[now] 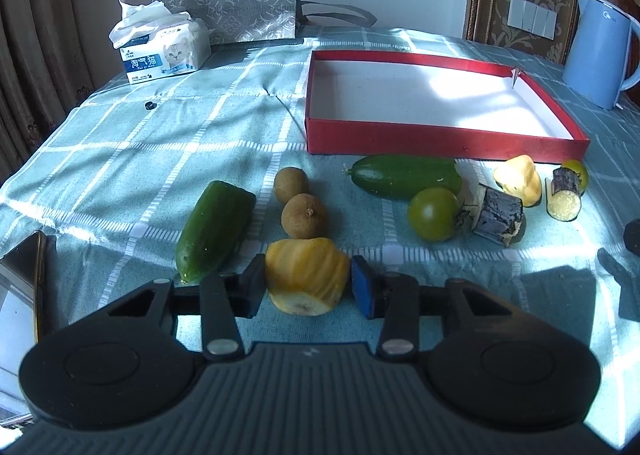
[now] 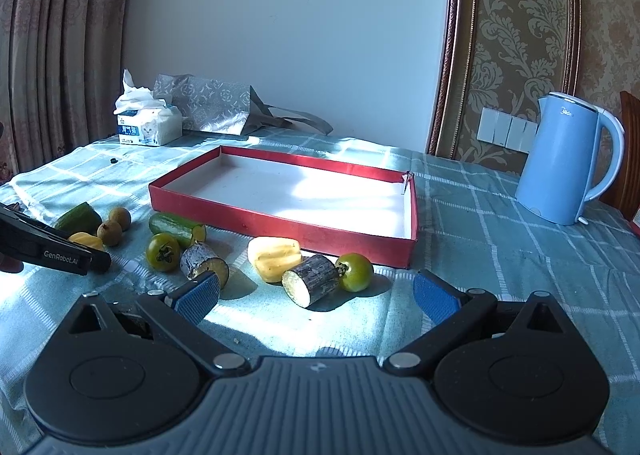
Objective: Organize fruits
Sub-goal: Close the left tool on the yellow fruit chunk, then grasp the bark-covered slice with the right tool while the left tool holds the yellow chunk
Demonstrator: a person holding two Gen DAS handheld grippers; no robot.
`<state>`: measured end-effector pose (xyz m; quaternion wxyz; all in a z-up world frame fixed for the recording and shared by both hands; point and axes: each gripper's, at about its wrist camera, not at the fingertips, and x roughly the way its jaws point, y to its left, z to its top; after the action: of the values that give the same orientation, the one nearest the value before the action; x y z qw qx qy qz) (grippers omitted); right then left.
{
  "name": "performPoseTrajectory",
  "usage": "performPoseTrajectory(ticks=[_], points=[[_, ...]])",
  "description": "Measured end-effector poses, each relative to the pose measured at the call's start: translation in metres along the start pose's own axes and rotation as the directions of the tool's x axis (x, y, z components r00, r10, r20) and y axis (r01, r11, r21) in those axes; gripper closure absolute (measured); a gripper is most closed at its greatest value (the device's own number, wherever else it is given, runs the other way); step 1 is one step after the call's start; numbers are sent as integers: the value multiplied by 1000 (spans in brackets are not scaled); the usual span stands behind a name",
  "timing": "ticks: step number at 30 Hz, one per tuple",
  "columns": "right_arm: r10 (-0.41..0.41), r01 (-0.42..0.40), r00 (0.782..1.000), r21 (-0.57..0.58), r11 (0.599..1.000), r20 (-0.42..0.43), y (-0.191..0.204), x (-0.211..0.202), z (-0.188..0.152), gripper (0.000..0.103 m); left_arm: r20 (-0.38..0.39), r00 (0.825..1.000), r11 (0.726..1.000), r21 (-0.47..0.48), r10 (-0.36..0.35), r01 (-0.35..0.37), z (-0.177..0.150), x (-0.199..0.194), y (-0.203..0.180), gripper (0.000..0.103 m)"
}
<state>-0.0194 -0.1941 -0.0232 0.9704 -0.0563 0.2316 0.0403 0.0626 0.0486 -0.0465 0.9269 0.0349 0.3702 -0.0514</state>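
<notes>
My left gripper (image 1: 308, 289) has its jaws around a yellow fruit piece (image 1: 306, 275) on the tablecloth; the left pad touches it, the right pad stands just off it. Beyond lie two brown longans (image 1: 304, 215), a cucumber half (image 1: 214, 229), another cucumber piece (image 1: 406, 176), a green tomato (image 1: 434, 214), two dark sugarcane chunks (image 1: 498, 217), a second yellow piece (image 1: 518, 179) and a second tomato (image 1: 576, 171). The red box (image 1: 400, 133) stands empty behind them. My right gripper (image 2: 318, 301) is open and empty, just before a sugarcane chunk (image 2: 312, 279).
A blue kettle (image 2: 564, 159) stands at the right. A tissue pack (image 2: 148, 127) and a grey paper bag (image 2: 208, 105) stand at the far left by the wall. A phone (image 1: 20, 295) lies at the left edge. A checked cloth (image 2: 500, 255) covers the table.
</notes>
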Motion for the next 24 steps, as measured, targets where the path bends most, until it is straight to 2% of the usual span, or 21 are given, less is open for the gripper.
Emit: performPoseTrajectory(ticks=[6,13,19,21,23,24], points=[[14,-14,1000,-8,1000,-6,1,2,-1,0,14,998,996,-58,-68,69,1,-7,10,63],[33,-33,999,-23,999,-11,3,6,-1,0,66,998,999,-31,-13,15,2,-23,4,63],[110,-110,994,-13,994,-26,2,18,-1,1,112,994,1000,-24,9,-7,2,-39,1,63],[146,-147,989,-17,989,-31,6,22,2,8,117,993,1000,-26,11,-8,3,-41,2,63],[166,-168,985,-30,985,-38,13,28,4,20,119,993,1000,-26,18,-15,3,-42,3,63],[176,-178,983,-44,983,-49,18,33,5,21,121,992,1000,-23,23,-20,3,-43,4,63]])
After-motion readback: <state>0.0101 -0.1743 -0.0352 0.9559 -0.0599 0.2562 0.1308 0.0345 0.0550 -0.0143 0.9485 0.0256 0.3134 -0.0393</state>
